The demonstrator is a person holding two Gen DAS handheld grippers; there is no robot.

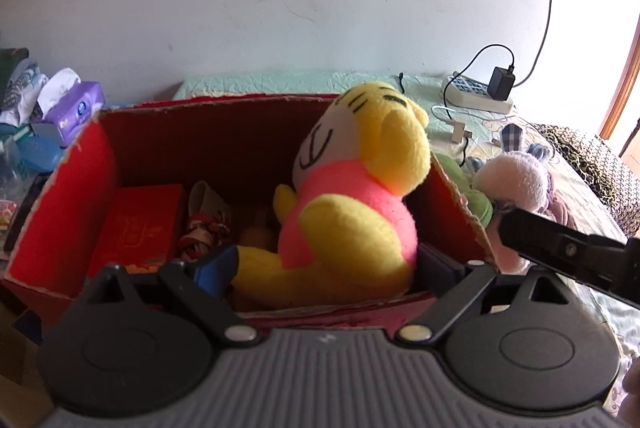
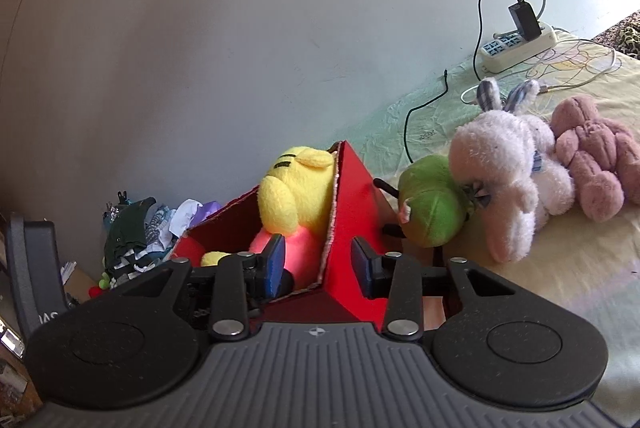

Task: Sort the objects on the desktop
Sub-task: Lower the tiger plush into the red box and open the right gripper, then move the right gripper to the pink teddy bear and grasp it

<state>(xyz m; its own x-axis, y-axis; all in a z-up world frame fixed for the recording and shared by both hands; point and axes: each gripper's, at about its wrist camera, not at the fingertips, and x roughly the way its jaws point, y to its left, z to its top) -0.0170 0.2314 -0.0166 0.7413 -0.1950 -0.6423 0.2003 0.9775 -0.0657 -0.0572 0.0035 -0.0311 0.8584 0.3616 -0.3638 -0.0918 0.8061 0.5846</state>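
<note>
Low in the left wrist view, the left gripper [image 1: 326,264] has its jaws spread wide around the seat and legs of a yellow plush toy in a pink top [image 1: 352,187]; the blue pad [image 1: 218,268] on the left sits against the toy's yellow leg, while the right finger is mostly hidden behind the toy's body, so whether the toy is actually squeezed cannot be told. The toy sits inside a red cardboard box [image 1: 60,207], leaning toward the box's right wall at centre frame. Left of it in the box lie a flat red packet [image 1: 140,224] and a bundle of red-and-white patterned cloth [image 1: 204,232]. In the right wrist view, the right gripper [image 2: 318,266] stands open and holds nothing, its two fingers straddling the near corner of the red box [image 2: 352,211], one finger inside beside the plush and one outside. Right of the box, on a pale green and yellow sheet [image 2: 560,268], a green plush [image 2: 434,205] lies touching a white fluffy plush [image 2: 504,167], with a dusty pink plush [image 2: 592,155] just beside that. At upper right a white power strip [image 2: 520,45] carries a black charger [image 2: 524,15]. At the left edge of the left wrist view sits a purple tissue pack [image 1: 72,107].
</note>
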